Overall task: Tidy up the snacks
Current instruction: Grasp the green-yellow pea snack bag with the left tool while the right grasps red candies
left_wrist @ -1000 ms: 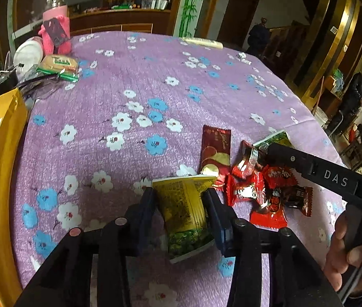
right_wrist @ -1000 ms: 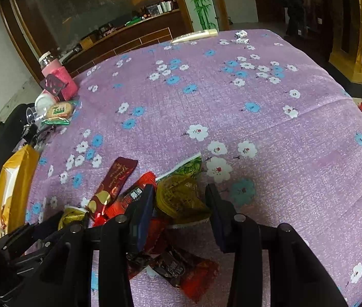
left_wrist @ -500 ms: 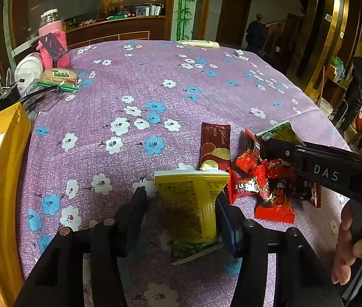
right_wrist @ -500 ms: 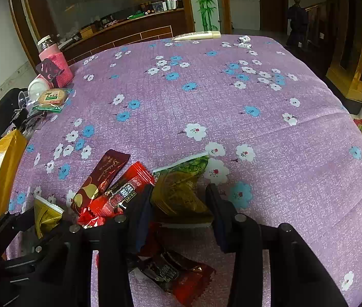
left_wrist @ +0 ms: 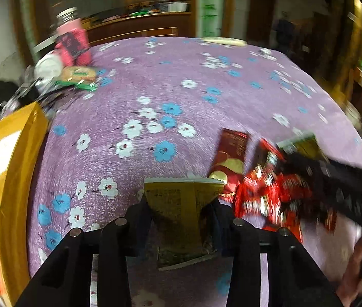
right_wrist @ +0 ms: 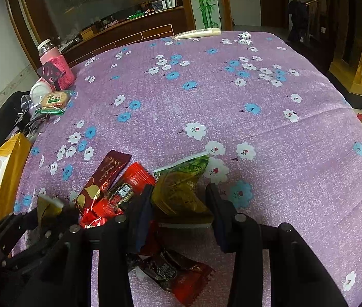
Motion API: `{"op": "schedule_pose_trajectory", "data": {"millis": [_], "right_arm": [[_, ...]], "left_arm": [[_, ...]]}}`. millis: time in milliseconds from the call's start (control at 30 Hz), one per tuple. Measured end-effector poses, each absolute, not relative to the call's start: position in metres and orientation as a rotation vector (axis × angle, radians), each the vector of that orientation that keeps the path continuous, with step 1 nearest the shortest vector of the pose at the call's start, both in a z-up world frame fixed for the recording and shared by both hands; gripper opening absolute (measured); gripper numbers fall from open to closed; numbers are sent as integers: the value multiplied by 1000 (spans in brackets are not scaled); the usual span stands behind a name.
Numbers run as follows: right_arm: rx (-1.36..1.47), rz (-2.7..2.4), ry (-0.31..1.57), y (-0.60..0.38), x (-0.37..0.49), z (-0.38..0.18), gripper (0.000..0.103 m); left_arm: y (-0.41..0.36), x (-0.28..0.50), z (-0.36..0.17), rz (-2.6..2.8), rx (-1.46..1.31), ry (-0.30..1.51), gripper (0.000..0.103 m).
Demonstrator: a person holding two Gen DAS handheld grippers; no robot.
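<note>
Left gripper [left_wrist: 181, 217] clenched on a yellow snack packet [left_wrist: 181, 204], just above the purple floral tablecloth [right_wrist: 257, 117] at the table's near edge; likely pulled out for sorting. Right gripper [right_wrist: 178, 209] straddles a green-and-gold packet [right_wrist: 181, 192]; jaws apart, not gripping. Red candy wrappers [right_wrist: 119, 194] heaped beside it. Further left, a maroon bar [right_wrist: 104, 176].
</note>
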State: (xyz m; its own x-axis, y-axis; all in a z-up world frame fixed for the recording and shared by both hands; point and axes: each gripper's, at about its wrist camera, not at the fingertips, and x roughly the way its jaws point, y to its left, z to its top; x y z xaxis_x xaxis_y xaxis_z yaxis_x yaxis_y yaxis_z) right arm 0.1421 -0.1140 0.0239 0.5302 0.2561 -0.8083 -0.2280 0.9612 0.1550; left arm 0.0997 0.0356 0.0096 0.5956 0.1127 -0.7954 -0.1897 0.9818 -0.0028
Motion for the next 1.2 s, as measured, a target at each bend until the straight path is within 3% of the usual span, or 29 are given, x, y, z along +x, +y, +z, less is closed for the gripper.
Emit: {"op": "schedule_pose_trajectory", "data": {"millis": [33, 100, 167, 267, 400, 1200], "right_arm": [[30, 291, 969, -114, 142, 24, 40], [21, 293, 967, -114, 141, 24, 40], [11, 294, 964, -113, 140, 23, 40], [-6, 291, 961, -112, 139, 23, 40], [-23, 288, 954, -110, 138, 23, 40], [1, 290, 948, -112, 139, 23, 40]], "left_arm": [[34, 101, 9, 215, -94, 898, 43], [29, 102, 7, 313, -49, 893, 72], [31, 102, 6, 365, -39, 901, 86], [49, 100, 3, 387, -146, 920, 97], [50, 96, 1, 390, -173, 924, 102], [53, 97, 0, 377, -200, 925, 102]]}}
